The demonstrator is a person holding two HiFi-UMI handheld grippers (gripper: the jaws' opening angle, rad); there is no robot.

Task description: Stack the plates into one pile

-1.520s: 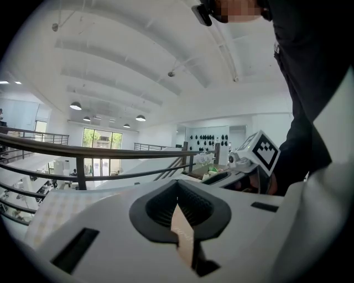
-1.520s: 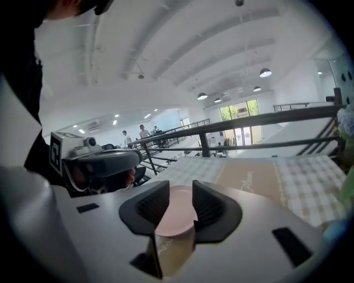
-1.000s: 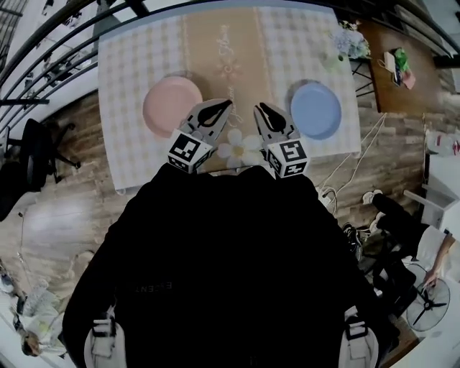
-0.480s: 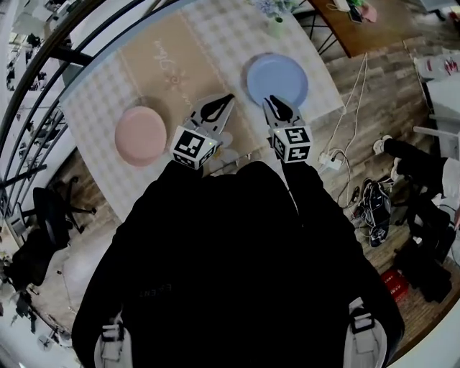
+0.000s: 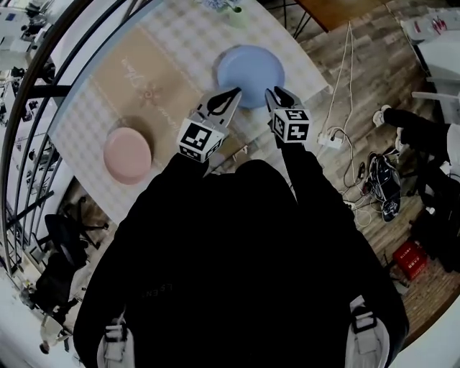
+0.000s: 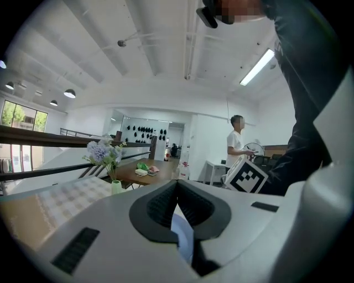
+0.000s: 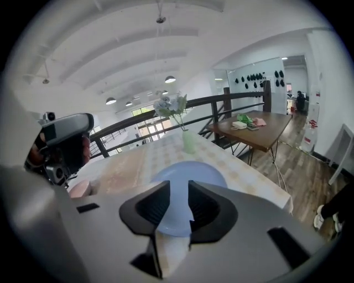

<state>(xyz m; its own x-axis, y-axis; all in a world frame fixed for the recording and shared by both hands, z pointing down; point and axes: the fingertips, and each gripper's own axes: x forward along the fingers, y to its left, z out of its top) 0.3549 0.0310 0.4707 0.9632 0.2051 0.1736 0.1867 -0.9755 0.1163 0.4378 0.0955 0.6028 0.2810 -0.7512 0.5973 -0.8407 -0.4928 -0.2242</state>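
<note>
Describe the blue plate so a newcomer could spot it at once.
Find the long table with the checked cloth and tan runner. At its end by the vase of flowers lies the blue plate. It is pale blue, while the pink plate sits toward the opposite end.

Table [image 5: 79, 122]: left plate [image 5: 127, 146], right plate [image 5: 251, 75] well apart; vase [image 7: 188, 141] beyond right plate.

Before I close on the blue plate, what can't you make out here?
Head view: whether the right gripper touches the blue plate; the overhead angle shows no gap.
Right gripper view: most of the plate's near rim, behind the gripper's own jaws.
Left gripper view: all but a sliver of that plate, behind the body of the left gripper.
Head view: the flowers, cut off by the top edge.
</note>
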